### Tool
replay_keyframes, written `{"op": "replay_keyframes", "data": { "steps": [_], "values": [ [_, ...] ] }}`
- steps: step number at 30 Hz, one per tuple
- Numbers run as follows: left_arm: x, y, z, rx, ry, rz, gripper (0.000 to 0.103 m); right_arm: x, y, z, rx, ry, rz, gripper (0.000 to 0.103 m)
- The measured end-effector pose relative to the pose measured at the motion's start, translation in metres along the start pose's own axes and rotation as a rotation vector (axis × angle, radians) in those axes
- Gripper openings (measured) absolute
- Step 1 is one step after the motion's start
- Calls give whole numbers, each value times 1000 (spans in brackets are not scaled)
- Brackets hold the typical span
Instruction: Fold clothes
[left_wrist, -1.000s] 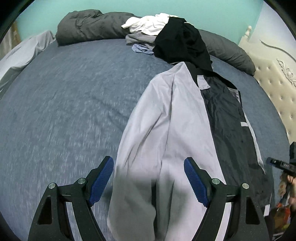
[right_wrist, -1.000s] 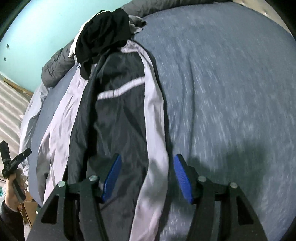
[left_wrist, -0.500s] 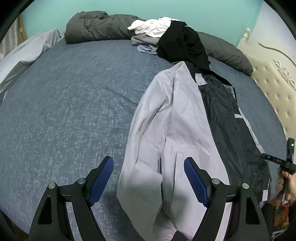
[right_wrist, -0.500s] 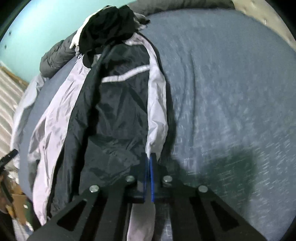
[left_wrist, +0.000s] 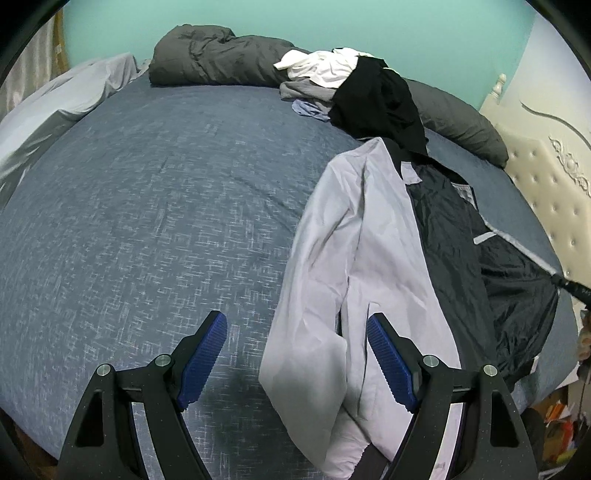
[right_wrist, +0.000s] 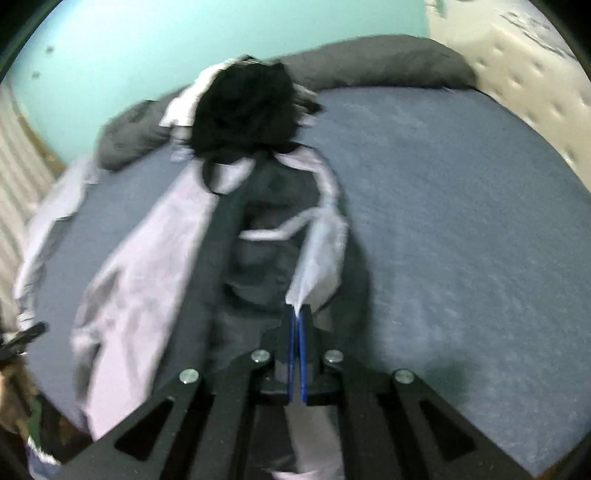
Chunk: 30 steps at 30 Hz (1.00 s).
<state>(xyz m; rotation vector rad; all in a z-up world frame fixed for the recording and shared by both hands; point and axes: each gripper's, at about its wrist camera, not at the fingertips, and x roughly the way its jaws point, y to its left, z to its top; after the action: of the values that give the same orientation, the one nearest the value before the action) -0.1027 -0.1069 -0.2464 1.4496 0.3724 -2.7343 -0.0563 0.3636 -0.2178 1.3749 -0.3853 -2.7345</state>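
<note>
A jacket (left_wrist: 373, 236), pale lilac with a dark navy panel, lies lengthwise on the blue bed (left_wrist: 147, 221). My left gripper (left_wrist: 295, 328) hangs open above the jacket's near lilac sleeve, its left pad over bare sheet, its right pad over lilac cloth. Nothing is pinched in it. In the right wrist view my right gripper (right_wrist: 298, 314) is shut on the jacket's (right_wrist: 147, 277) pale sleeve (right_wrist: 317, 254), which rises off the bed as a taut fold. The right gripper's tip (left_wrist: 570, 286) shows at the edge of the left wrist view, pulling the dark panel up.
A heap of black, white and grey clothes (left_wrist: 354, 85) sits at the jacket's far end. A rolled dark grey duvet (left_wrist: 221, 59) and grey pillow (left_wrist: 458, 118) line the teal wall. A cream padded headboard (left_wrist: 546, 173) stands right. Clutter (left_wrist: 557, 417) lies on the floor below.
My right gripper closed on the pale sleeve and lifted it off the bed. The left gripper drew back along the bed, still open, so more of the sheet and the jacket shows.
</note>
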Motion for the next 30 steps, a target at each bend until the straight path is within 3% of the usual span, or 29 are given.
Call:
{"op": "replay_keyframes", "data": {
  "steps": [3, 8, 15, 20, 22, 24, 26, 30],
  "values": [
    [-2, 1, 1, -8, 0, -5, 82, -3, 51, 9, -67, -9, 96, 2],
    [-12, -1, -1, -3, -14, -6, 82, 26, 143, -2, -164, 61, 241, 2],
    [-21, 13, -4, -2, -11, 9, 82, 101, 209, -65, -230, 298, 292, 2],
    [-21, 21, -7, -13, -6, 14, 82, 114, 212, -95, -267, 392, 351, 6],
    [-20, 23, -8, -15, -3, 15, 82, 102, 204, -92, -267, 363, 356, 8],
    [-20, 25, -10, -16, -1, 15, 82, 82, 182, -83, -208, 312, 377, 24],
    [-18, 25, -11, -18, 2, 17, 82, 62, 153, -70, -133, 247, 395, 28],
    [-15, 26, -13, -25, 16, 11, 82, 36, 76, -56, -8, 151, 276, 35]
  ]
}}
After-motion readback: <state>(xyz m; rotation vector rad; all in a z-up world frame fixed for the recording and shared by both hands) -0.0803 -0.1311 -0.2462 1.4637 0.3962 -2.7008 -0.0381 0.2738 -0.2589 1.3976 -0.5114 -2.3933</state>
